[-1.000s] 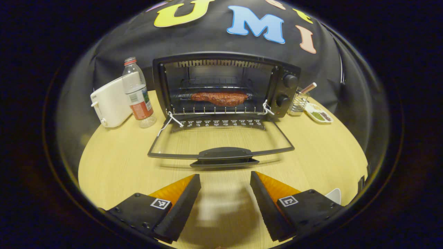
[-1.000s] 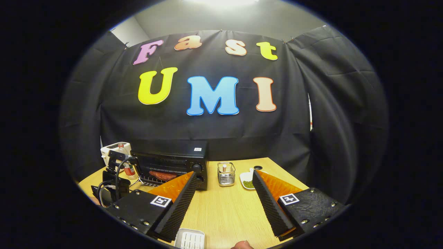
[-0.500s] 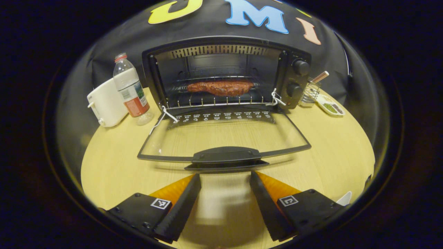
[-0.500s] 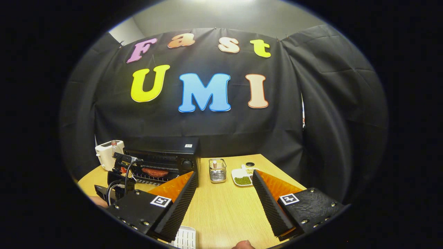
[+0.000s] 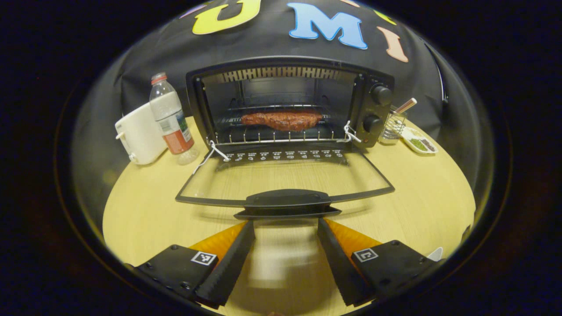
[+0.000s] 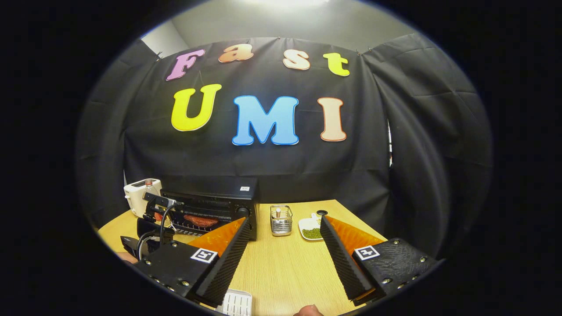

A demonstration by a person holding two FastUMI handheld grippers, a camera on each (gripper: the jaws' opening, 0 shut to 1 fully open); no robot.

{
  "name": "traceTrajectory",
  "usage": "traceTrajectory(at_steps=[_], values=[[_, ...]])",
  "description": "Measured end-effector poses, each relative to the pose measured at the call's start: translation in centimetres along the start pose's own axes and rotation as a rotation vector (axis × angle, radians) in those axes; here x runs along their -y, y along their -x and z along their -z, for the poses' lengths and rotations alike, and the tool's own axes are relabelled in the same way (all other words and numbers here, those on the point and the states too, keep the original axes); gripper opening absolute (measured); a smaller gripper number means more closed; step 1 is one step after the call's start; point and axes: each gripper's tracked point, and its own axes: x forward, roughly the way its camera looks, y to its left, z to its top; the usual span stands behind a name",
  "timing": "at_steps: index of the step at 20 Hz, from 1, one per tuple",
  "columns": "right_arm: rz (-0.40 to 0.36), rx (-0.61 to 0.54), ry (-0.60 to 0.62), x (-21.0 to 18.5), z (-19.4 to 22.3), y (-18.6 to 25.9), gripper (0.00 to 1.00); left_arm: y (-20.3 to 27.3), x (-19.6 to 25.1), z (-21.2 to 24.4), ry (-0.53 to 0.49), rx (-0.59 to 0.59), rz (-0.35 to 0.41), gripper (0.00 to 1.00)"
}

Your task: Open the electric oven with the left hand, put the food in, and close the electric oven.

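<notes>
The black electric oven (image 5: 371, 83) stands at the back of the wooden table with its glass door (image 5: 285, 177) folded down flat. A brown piece of meat (image 5: 283, 120) lies on the wire rack inside. My left gripper (image 5: 285, 228) is open, its fingertips just short of the door's black handle (image 5: 287, 201), one to each side. In the right gripper view the oven (image 6: 210, 199) sits far left with the meat (image 6: 199, 220) inside, and the left gripper (image 6: 151, 219) stands in front of it. My right gripper (image 6: 284, 228) is open above the table with nothing between its fingers.
A white toaster (image 5: 138, 134) and a plastic bottle (image 5: 171, 118) stand left of the oven. A wire holder (image 5: 393, 123) and a small dish of green beans (image 5: 419, 141) sit to its right. A white ribbed tray (image 6: 237, 303) lies at the table's near edge.
My left gripper has moved forward until its fingertips reach the door handle. The right gripper's view has shifted only slightly. The door stays down and the meat stays on the rack.
</notes>
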Motion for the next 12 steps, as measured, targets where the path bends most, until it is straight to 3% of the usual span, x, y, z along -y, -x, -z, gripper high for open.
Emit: traceTrajectory(at_steps=[12], values=[[-0.053,-0.010,-0.013,-1.8,0.6,-1.2,0.98,3.4,-0.2,-3.9,0.007,0.140,0.002,0.97]])
